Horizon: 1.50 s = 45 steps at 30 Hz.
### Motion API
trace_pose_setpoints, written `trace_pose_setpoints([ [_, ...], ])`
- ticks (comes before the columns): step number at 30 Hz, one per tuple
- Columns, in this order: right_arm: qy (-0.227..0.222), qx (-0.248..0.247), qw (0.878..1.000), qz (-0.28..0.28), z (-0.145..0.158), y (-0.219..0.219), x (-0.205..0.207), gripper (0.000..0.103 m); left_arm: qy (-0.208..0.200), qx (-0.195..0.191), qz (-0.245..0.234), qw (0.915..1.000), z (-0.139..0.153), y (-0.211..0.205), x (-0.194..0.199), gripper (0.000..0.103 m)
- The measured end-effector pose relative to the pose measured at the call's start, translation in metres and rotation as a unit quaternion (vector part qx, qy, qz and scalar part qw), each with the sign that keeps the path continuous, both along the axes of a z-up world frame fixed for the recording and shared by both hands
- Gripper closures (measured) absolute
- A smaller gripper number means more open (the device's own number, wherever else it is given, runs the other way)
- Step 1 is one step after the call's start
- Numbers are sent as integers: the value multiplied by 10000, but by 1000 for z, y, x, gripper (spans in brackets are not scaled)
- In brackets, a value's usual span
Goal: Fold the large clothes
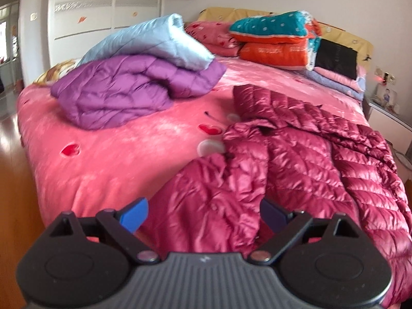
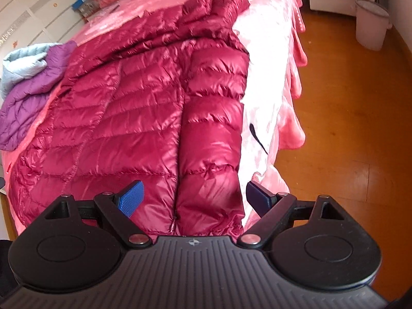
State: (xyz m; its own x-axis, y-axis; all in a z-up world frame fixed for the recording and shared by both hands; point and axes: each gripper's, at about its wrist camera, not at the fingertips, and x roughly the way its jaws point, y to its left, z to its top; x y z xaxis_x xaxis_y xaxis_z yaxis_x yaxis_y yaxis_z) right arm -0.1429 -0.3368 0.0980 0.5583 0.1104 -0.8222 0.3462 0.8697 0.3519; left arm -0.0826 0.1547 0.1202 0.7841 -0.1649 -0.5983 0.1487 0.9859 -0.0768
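Across the room's width, a bed (image 1: 103, 170) under a pink cover with red hearts takes up most of both views, standing on an orange-brown wooden floor (image 2: 347, 118). Spread over its near part lies the large crimson down jacket (image 1: 296, 170), shiny and quilted: in the right wrist view it lies fairly flat, one sleeve (image 2: 213, 128) running along its right side towards the camera, close to the bed's edge. In the left wrist view the same jacket looks more rumpled, bunched where its upper part folds over. Further back and to the left sits a folded purple jacket (image 1: 123, 92) with a pale blue one (image 1: 154, 43) stacked on top of it. At the head of the bed rests a pile of folded orange and teal bedding (image 1: 275, 41), a dark flat item (image 1: 334, 59) leaning beside it. A white bucket (image 2: 370, 25) stands on the floor past the bed's far corner.

The left gripper (image 1: 203, 213) hovers over the jacket's near hem, its blue fingers (image 1: 134, 213) spread wide and holding nothing. The right gripper (image 2: 193, 198) hangs above the sleeve's cuff end, fingers likewise wide apart, with the sleeve showing between them but not pinched.
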Motion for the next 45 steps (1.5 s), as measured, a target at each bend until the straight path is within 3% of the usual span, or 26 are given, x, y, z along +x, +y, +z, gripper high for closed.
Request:
trace_pose_setpoints([
  [7,463,20,9989,117,-11,1,6,0,470,-382,379,9974,-17,26,17,9],
  [16,861,436,9946,395,-27,0,15,0,787,-714,149,9942,-36,23,38,9],
  [22,841,807,9922,442,-30,-7,14,0,853,-1167,-272,9891,-39,17,41,9],
  [25,516,1370,9880,488,-26,-17,11,0,704,-1541,-953,9809,-31,8,34,8],
  [28,289,1674,9846,404,-24,-26,7,0,235,-1145,-1392,9833,-19,-8,21,5],
  [33,459,1414,9873,560,-26,-19,9,0,57,131,-925,9956,-15,-16,21,6],
  [35,513,1258,9886,642,-25,-12,12,0,-84,831,-791,9934,-12,-19,22,6],
  [36,532,1221,9888,667,-26,-12,13,0,-155,986,-829,9915,-10,-18,24,6],
  [41,589,1307,9882,548,-27,-18,13,0,-179,1265,-1420,9816,-13,-10,45,4],
  [45,672,1294,9881,487,-29,-17,17,0,256,631,-1816,9810,-24,-4,69,4],
])
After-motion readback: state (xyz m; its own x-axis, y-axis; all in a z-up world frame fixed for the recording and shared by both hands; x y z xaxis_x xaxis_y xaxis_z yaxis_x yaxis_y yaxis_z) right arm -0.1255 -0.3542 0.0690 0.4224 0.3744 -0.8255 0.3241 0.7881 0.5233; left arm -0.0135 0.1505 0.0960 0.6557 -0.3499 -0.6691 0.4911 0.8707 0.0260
